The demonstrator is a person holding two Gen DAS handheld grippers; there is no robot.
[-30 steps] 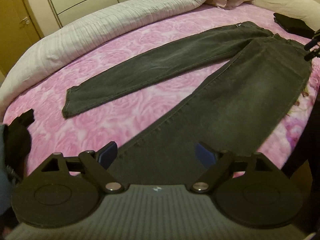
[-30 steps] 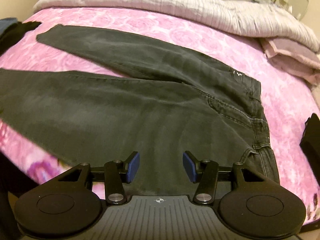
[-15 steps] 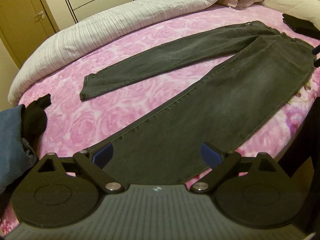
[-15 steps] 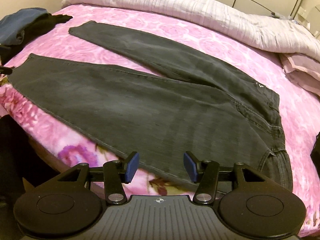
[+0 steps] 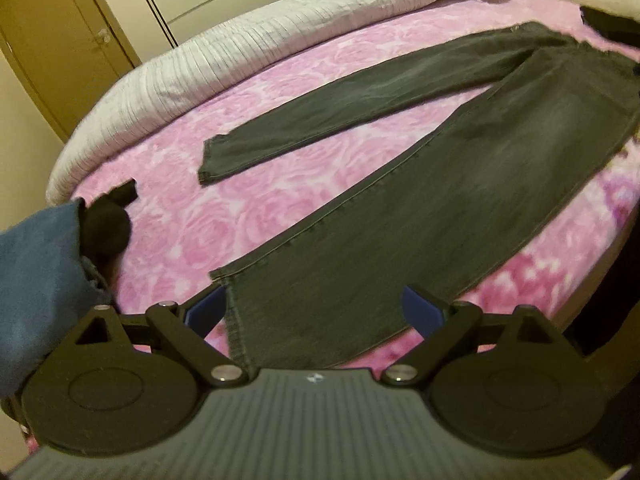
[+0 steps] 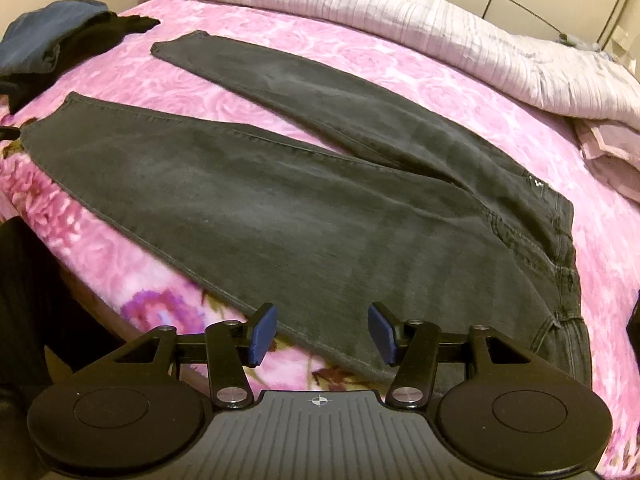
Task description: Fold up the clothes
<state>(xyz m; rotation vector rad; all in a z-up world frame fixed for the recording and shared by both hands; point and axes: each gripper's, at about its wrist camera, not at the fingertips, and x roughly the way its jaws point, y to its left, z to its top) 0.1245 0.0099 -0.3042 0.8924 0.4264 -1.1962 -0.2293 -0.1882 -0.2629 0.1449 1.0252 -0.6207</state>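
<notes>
— Two legs of the jeans [image 6: 304,216] lie splayed flat on the bed [image 5: 256,208], unfolded; the near leg runs along the mattress edge.

— So it could slide off if tugged outward?

— I think so. Each hand-held gripper, left [image 5: 316,312] and right [image 6: 322,334], hangs open over the denim, holding nothing. A shallow pinch might lift one layer only.

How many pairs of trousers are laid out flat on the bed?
1: the dark trousers spread across the pink bedspread. The heap of clothes at its corner may hide more.
</notes>
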